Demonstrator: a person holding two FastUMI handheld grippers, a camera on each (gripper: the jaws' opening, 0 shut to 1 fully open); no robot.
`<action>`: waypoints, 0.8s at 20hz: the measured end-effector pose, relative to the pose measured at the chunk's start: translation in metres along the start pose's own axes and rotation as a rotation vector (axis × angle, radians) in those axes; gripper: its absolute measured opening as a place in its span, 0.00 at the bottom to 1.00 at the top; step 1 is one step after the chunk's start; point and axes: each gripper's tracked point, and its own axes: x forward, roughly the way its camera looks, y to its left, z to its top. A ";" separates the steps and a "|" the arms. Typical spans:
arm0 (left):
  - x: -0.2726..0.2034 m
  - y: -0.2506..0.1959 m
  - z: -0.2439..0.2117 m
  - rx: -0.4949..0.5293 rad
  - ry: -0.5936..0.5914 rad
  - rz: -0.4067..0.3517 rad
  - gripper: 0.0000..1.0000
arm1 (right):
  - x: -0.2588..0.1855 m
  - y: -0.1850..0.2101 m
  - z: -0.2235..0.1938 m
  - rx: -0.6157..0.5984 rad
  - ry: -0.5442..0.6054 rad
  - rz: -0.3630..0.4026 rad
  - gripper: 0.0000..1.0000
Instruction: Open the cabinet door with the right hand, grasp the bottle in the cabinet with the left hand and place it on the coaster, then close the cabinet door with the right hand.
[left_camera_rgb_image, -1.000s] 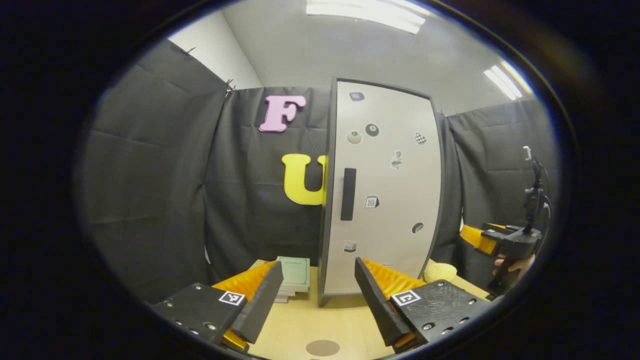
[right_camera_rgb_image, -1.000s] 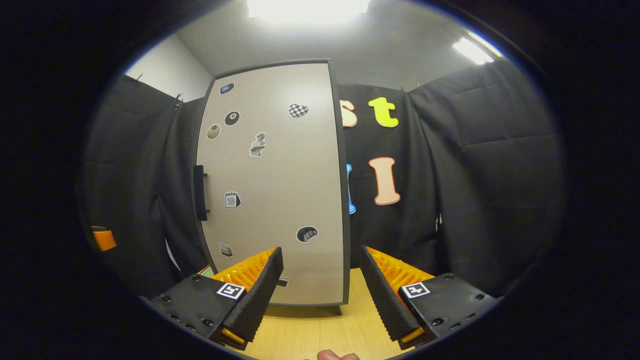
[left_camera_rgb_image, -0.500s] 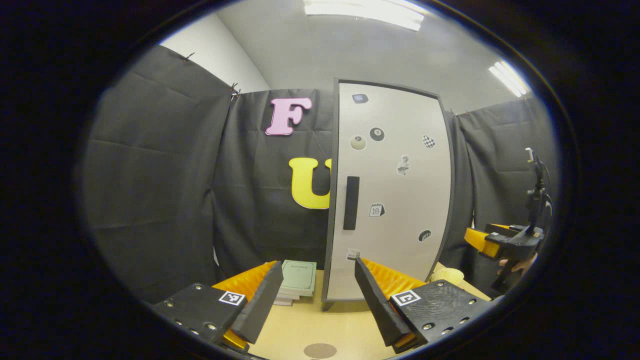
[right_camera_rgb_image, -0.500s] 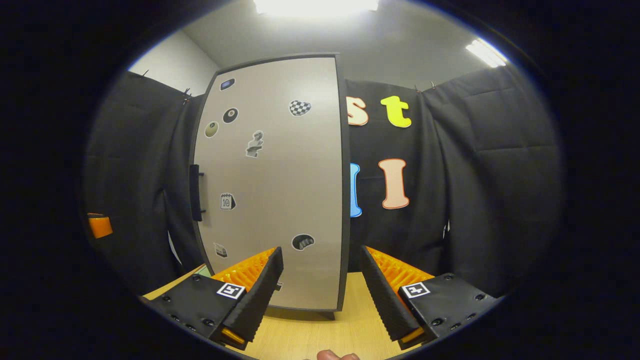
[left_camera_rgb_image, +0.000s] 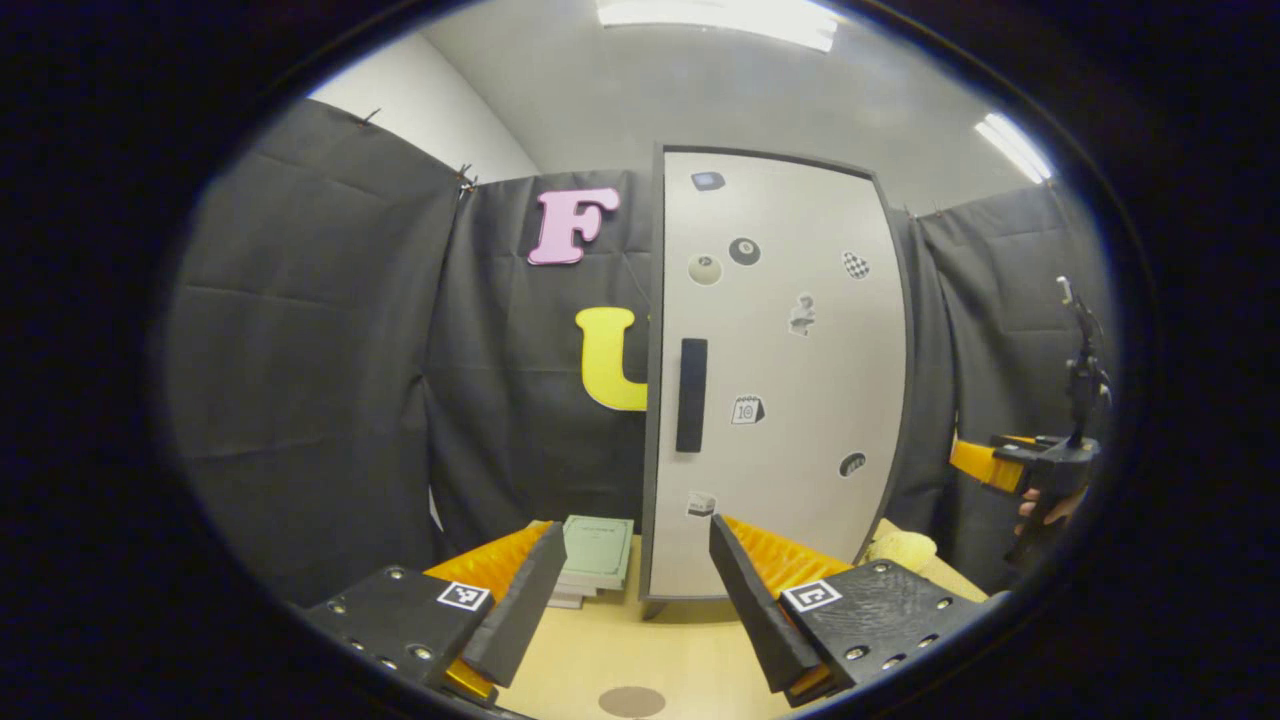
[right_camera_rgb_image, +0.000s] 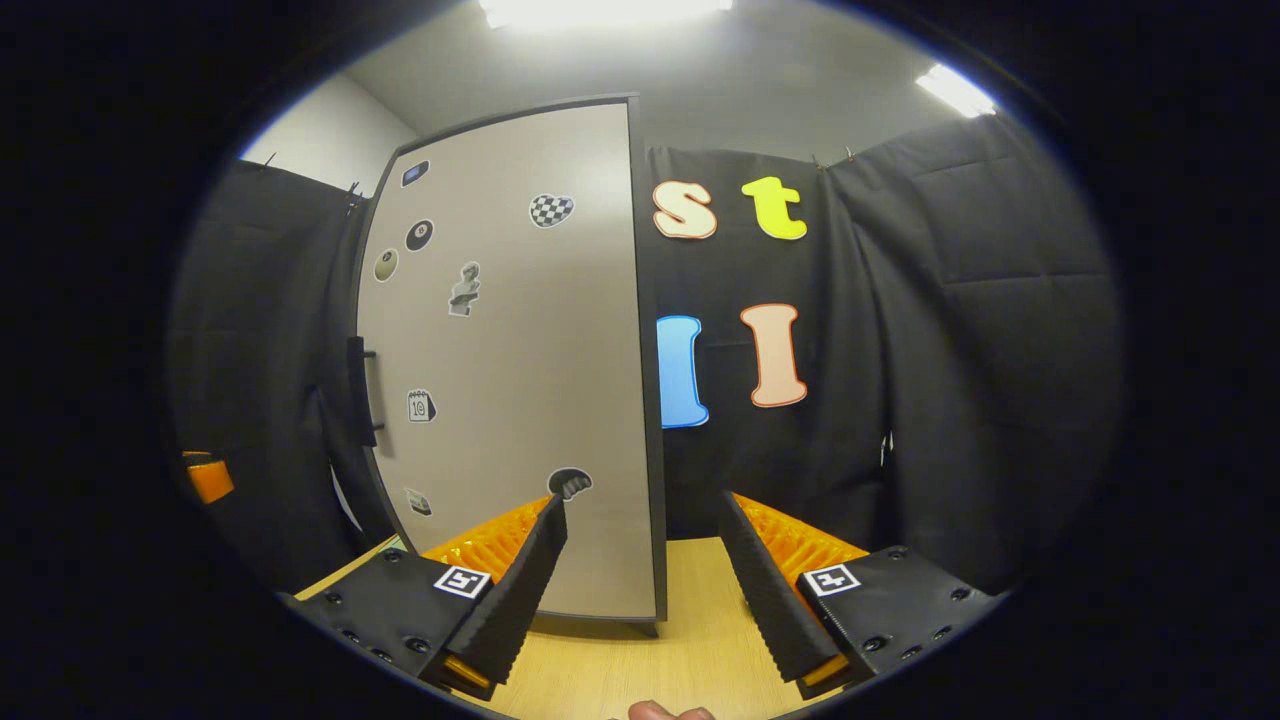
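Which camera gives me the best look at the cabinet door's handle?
The left gripper view: the handle faces the camera as a full dark vertical bar on the shut cabinet door. In the right gripper view the handle sits at the door's far left edge, seen side-on, thin and distorted.

Left hand-held gripper (left_camera_rgb_image: 630, 600) is held above the table (left_camera_rgb_image: 690, 655) with its two fingers spread wide apart, nothing between them. Directly ahead stands the cabinet (left_camera_rgb_image: 770, 380), its pale door (left_camera_rgb_image: 800, 500) closed and carrying several small stickers. A dark vertical handle (left_camera_rgb_image: 691, 395) sits near the door's left edge. A stack of green-covered books (left_camera_rgb_image: 593, 552) lies on the table just left of the cabinet base. A round brown coaster (left_camera_rgb_image: 631, 702) lies on the table near the bottom edge, between the fingers. A yellow soft object (left_camera_rgb_image: 905, 548) rests beside the cabinet's right side. The right hand-held gripper (left_camera_rgb_image: 985, 465) appears at far right, held by a hand (left_camera_rgb_image: 1045, 508); its finger state cannot be made out.
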 end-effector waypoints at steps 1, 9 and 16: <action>-0.004 0.006 -0.003 -0.001 -0.007 0.002 0.88 | -0.001 0.007 0.003 0.001 -0.001 0.001 0.98; -0.028 0.084 -0.030 -0.032 0.009 -0.009 0.88 | 0.017 0.103 0.055 0.055 -0.029 0.060 0.98; -0.023 0.130 -0.062 -0.091 0.053 -0.037 0.88 | 0.040 0.203 0.103 0.006 -0.095 0.138 0.98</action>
